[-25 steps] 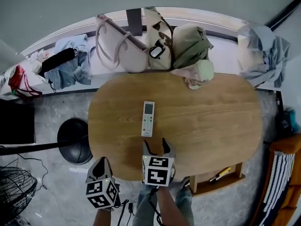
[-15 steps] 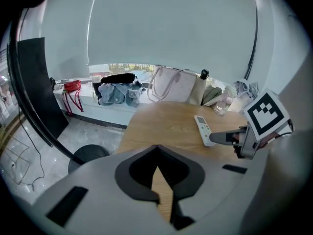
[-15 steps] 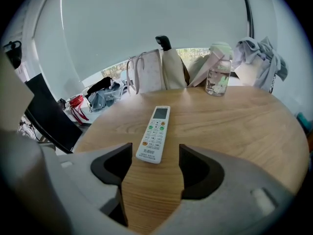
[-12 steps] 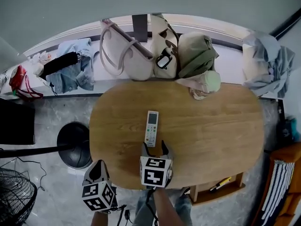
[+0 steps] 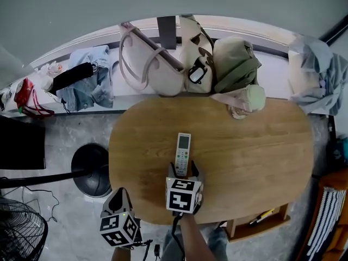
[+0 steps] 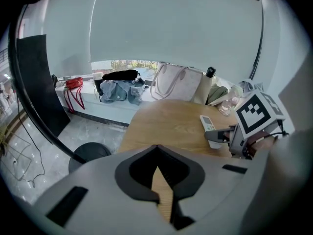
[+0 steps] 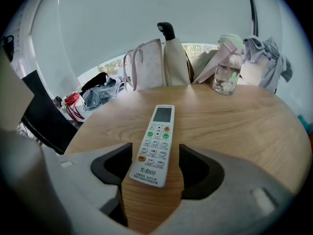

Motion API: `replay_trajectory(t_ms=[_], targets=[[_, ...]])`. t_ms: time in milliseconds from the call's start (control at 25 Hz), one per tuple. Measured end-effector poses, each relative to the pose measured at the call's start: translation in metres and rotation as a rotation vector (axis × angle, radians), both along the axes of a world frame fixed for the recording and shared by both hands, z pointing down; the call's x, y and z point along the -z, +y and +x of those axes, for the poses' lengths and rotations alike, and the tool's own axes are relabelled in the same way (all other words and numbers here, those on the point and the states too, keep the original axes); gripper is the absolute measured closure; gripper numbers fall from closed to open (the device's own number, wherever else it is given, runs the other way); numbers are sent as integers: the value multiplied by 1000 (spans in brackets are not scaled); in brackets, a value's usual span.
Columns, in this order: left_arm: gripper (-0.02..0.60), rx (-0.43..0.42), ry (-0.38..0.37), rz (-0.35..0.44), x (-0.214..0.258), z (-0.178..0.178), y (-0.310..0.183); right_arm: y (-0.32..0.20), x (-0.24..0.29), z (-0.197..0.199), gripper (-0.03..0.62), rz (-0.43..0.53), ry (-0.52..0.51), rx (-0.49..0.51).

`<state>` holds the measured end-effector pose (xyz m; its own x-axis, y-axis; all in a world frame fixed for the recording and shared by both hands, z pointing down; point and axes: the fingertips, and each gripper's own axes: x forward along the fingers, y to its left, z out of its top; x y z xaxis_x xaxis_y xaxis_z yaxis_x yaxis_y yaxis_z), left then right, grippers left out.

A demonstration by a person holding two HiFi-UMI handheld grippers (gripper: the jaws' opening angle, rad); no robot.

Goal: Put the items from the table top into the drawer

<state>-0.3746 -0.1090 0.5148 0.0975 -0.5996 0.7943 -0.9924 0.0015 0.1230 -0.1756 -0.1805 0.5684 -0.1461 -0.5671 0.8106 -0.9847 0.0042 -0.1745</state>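
A white remote control [image 5: 182, 154] lies lengthwise near the middle of the oval wooden table [image 5: 255, 156]. My right gripper [image 5: 182, 172] is open. In the right gripper view, the remote's [image 7: 155, 145] near end lies between the right gripper's [image 7: 155, 168] two dark pads, with a gap on each side. My left gripper [image 5: 119, 193] hangs off the table's near left edge, over the floor. In the left gripper view, the left gripper [image 6: 157, 153] has its tips together and holds nothing. An open drawer [image 5: 260, 219] under the table's near right holds a yellow pen.
A clear bottle in a plastic wrap [image 5: 247, 99] stands at the table's far edge. Bags [image 5: 190, 53] and clothes [image 5: 87, 80] line the window ledge behind. A black round stand base [image 5: 92, 167] sits on the floor at left, a fan [image 5: 19, 238] beyond it.
My right gripper has moved forward over the table, so its open jaws now flank the remote's near end. The left gripper has stayed off the table's edge.
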Motion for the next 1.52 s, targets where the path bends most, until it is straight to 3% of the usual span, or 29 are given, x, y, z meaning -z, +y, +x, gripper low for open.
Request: replay_trajectory(t_ms=[520, 720, 1160, 1520], targets=[[589, 13, -5, -12, -6, -4, -12, -21, -10, -1, 309, -13, 23, -12], [589, 23, -8, -15, -8, -7, -14, -21, -13, 1, 310, -21, 75, -19], [589, 55, -1, -25, -11, -13, -10, -22, -14, 7, 359, -64, 88, -22], [589, 61, 0, -29, -11, -14, -5, -22, -14, 6, 368, -47, 102, 36]])
